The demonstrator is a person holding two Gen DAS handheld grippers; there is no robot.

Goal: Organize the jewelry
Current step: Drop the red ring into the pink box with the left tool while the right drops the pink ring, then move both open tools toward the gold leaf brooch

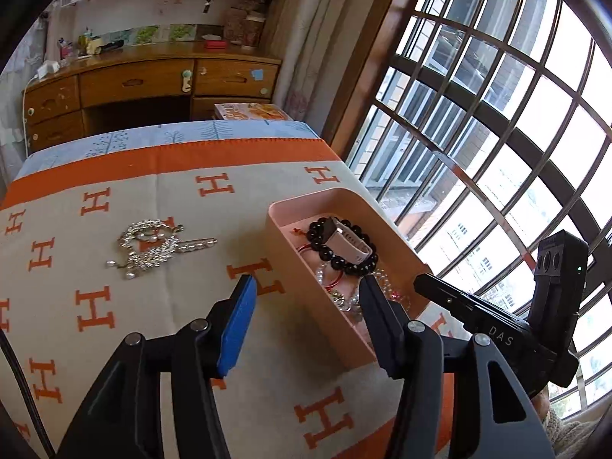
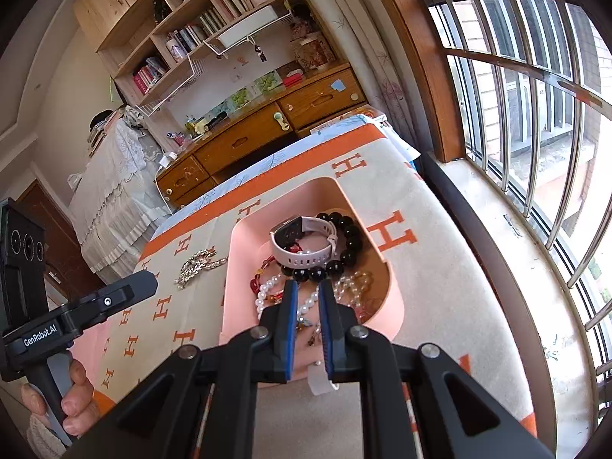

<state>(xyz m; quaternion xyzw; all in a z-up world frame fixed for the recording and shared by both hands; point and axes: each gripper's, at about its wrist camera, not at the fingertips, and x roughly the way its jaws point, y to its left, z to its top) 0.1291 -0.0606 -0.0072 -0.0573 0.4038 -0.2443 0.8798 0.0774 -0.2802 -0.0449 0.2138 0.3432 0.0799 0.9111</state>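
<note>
A pink box on the H-patterned cloth holds a white smartwatch, a black bead bracelet, a pearl string, red cord and clear beads. A silver rhinestone necklace lies on the cloth left of the box. My left gripper is open and empty, straddling the box's near left wall. My right gripper hangs over the box's near end, its jaws nearly closed with a narrow gap; pearls show in the gap.
The table is covered by a beige and orange cloth. A barred window runs along the right, close to the table edge. A wooden desk with drawers stands beyond the far end.
</note>
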